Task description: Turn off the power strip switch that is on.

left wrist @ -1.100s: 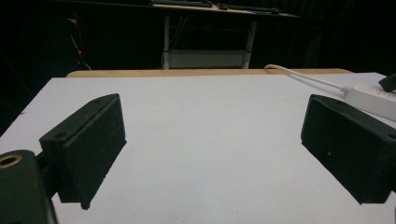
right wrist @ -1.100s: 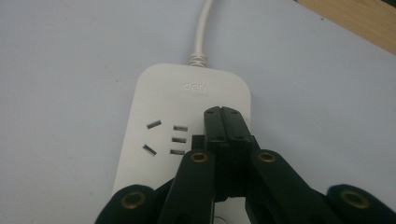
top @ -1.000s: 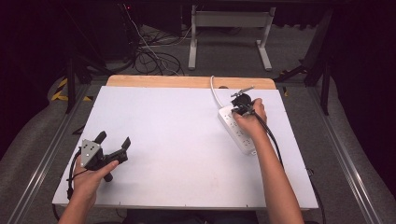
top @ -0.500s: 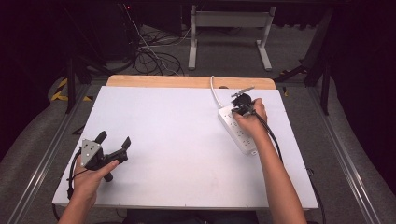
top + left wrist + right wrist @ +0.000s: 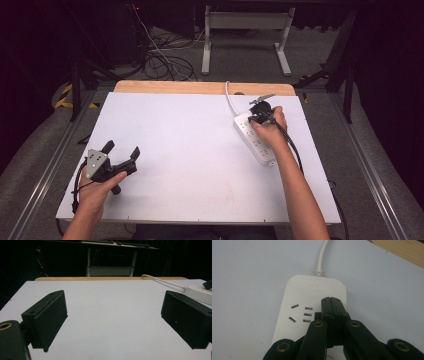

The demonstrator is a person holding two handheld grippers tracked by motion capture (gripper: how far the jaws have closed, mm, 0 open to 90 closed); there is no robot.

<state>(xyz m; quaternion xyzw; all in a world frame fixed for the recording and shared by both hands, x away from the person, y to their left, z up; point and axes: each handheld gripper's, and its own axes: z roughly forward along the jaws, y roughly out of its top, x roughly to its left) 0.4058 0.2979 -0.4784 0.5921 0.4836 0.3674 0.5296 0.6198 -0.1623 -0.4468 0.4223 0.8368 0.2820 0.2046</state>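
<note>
A white power strip [image 5: 255, 140] is shown lying flat on the white counter [image 5: 200, 150], at about three o'clock from the counter's centre, with its white cable [image 5: 229, 97] led off toward twelve o'clock over the wooden edge [image 5: 200, 88]. The right gripper [image 5: 333, 300] is seen pointed down over the cable end of the strip, its fingers [image 5: 327, 306] brought fully together with nothing between them; their joined tips are placed just beside the first group of sockets [image 5: 300, 313], near the strip's long edge, and whether they press on the casing cannot be told. The left gripper [image 5: 121, 154] is held low over the counter at about eight o'clock, well apart from the strip, its fingers [image 5: 48, 315] spread wide and empty. The step in hand is judged to be a push or press on the strip with closed tips, possibly at a switch. The next move would call for steady downward contact without skidding the strip sideways.
</note>
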